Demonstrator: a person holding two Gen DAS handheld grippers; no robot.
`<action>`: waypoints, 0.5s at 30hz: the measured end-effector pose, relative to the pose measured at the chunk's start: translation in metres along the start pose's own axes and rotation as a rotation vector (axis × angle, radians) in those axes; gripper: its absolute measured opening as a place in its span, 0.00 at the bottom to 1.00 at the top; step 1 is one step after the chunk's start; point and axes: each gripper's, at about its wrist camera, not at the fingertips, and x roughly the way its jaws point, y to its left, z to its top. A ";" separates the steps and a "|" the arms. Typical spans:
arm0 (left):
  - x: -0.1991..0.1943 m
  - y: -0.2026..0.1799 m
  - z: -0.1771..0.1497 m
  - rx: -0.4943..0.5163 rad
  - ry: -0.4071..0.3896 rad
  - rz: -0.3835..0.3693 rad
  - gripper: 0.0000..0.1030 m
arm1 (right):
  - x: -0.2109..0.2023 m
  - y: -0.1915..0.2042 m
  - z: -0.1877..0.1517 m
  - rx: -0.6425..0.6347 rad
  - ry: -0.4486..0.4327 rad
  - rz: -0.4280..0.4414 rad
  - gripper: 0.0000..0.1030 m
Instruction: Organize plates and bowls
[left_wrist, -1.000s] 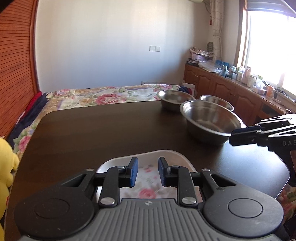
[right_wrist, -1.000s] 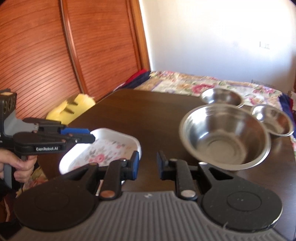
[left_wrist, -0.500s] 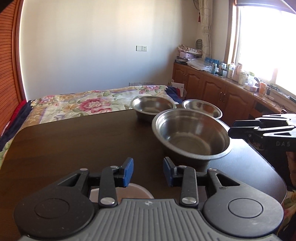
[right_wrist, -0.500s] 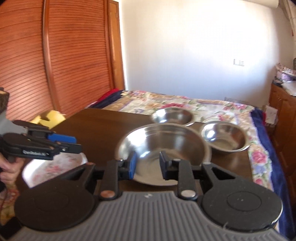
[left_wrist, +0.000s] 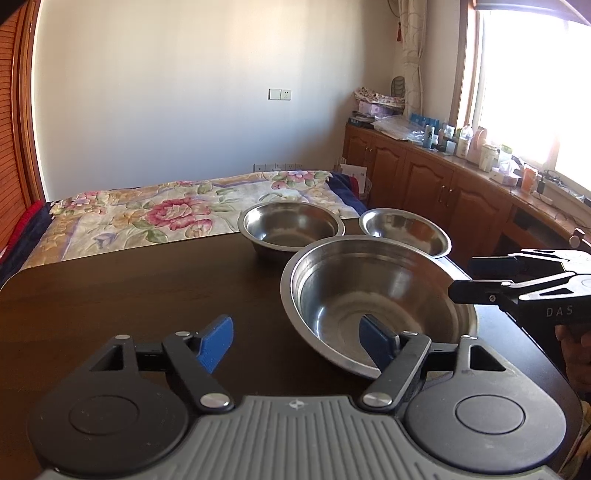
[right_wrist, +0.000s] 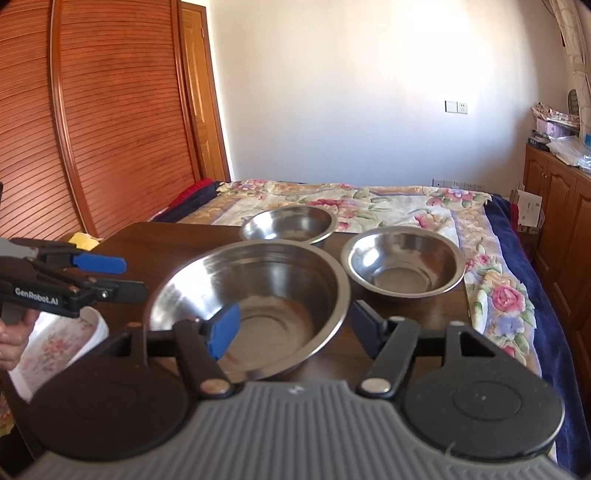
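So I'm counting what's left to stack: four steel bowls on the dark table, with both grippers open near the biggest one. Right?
Not quite: there are three steel bowls, not four. The right wrist view shows the big bowl, a medium one behind it and a small one on the table. Both the left gripper and right gripper are open.

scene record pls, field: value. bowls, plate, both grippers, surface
surface: dark wooden table, bed beyond its far edge
large steel bowl: nearest, upright, empty
medium steel bowl: far edge, behind the large one, empty
small steel bowl: right of the large one, empty
floral plate: near left edge of the table, partly hidden by the left gripper
left gripper: open, holds nothing, right fingertip over the large bowl's rim
right gripper: open, holds nothing, jaws straddle the large bowl's near rim
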 end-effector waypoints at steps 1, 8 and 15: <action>0.002 0.000 0.001 0.001 0.004 0.002 0.75 | 0.002 -0.004 0.000 0.009 0.003 0.005 0.66; 0.016 0.004 0.005 -0.025 0.023 -0.020 0.67 | 0.017 -0.021 0.000 0.049 0.025 0.038 0.66; 0.029 0.002 0.007 -0.026 0.046 -0.032 0.58 | 0.026 -0.032 -0.002 0.089 0.039 0.049 0.65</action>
